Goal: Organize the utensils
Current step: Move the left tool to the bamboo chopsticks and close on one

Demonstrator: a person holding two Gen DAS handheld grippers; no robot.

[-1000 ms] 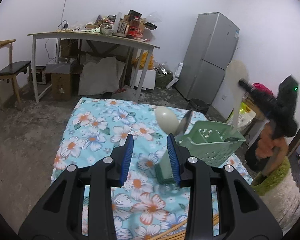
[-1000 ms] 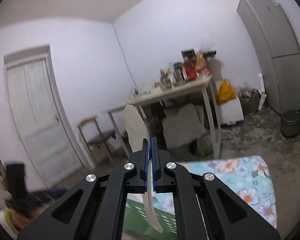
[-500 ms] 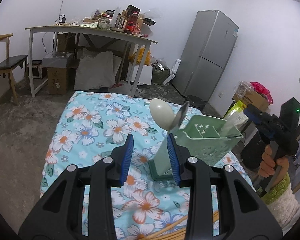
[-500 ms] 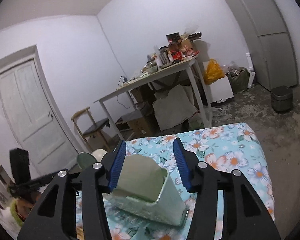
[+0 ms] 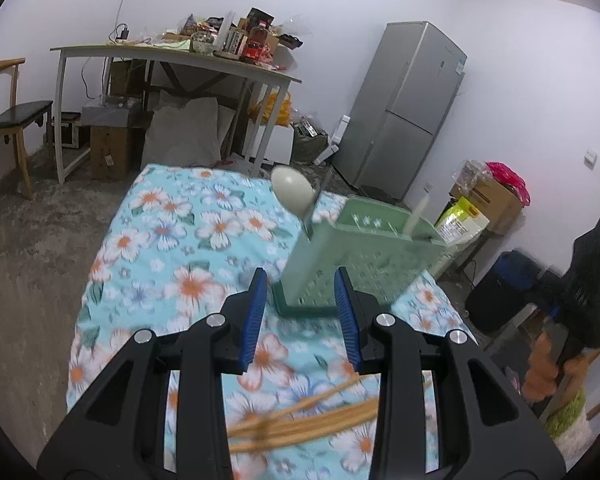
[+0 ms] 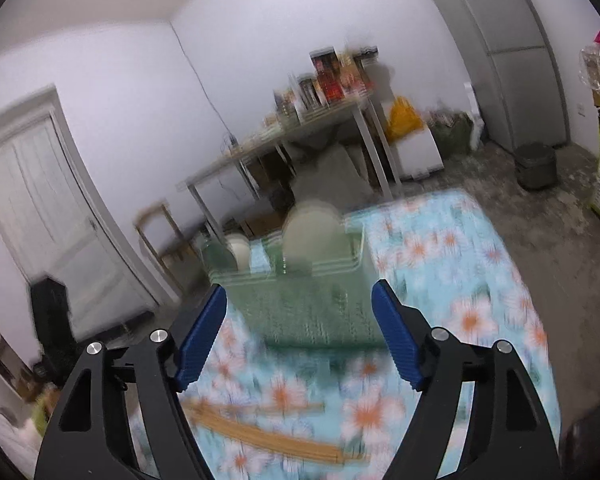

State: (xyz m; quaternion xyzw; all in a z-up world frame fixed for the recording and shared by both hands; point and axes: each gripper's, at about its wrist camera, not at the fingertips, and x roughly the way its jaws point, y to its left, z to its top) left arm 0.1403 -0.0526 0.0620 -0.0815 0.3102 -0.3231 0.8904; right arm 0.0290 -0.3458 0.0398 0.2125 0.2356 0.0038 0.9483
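A green perforated utensil holder stands on the flowered cloth. It holds a pale spoon, a metal utensil and a white spatula, whose handle shows at the far side. A bundle of wooden chopsticks lies on the cloth close to both grippers. My left gripper is open just short of the holder's base, with nothing between its pads. My right gripper faces the holder from a short distance. Its jaws are opening and hold nothing.
The cloth-covered table drops off at its edges to a bare concrete floor. A hand holds the right gripper's body off the table's right side. Behind are a cluttered desk, a chair, a fridge and a door.
My right gripper let go of the white spatula, which now stands in the holder. It drew back and its jaws spread wide. My left gripper backed away slightly from the holder.
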